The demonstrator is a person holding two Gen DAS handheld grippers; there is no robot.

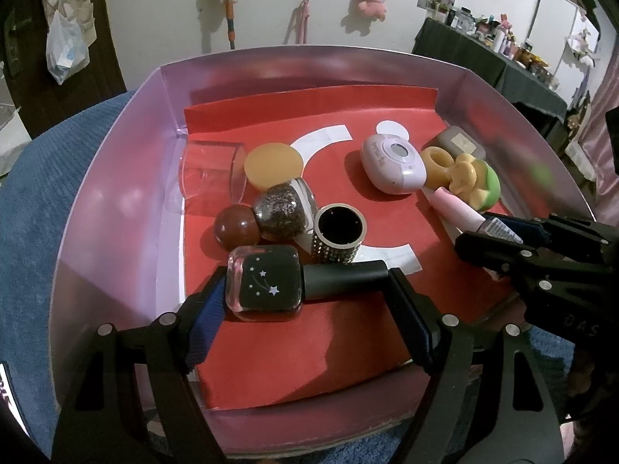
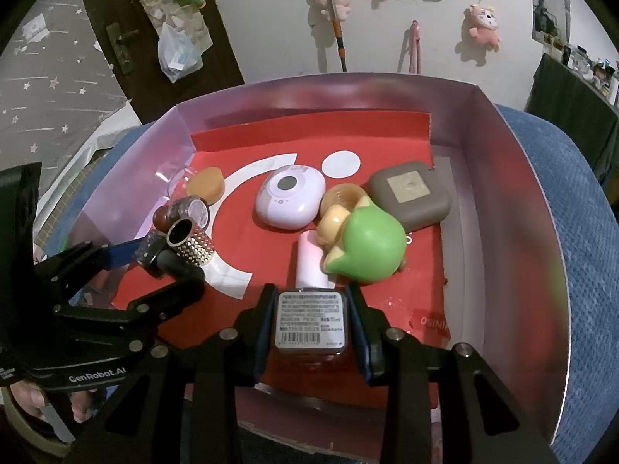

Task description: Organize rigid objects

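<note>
My left gripper (image 1: 309, 290) holds a black nail polish bottle (image 1: 267, 284) with white stars lengthwise, one finger at its base and one at its black cap, low over the red liner of the pink box (image 1: 116, 201). It also shows in the right wrist view (image 2: 154, 255). My right gripper (image 2: 311, 317) is shut on a pink-capped nail polish bottle (image 2: 309, 321) with a barcode label, near the box's front. In the left view that bottle (image 1: 464, 212) sits at the right gripper's tips.
In the box lie a clear cup (image 1: 211, 172), an orange disc (image 1: 274, 164), a glitter jar with a brown ball lid (image 1: 282, 212), a studded ring (image 1: 338, 237), a lilac case (image 2: 288, 195), a green-yellow toy (image 2: 363, 243) and a grey-brown case (image 2: 410, 195). The box stands on blue cloth (image 2: 572, 208).
</note>
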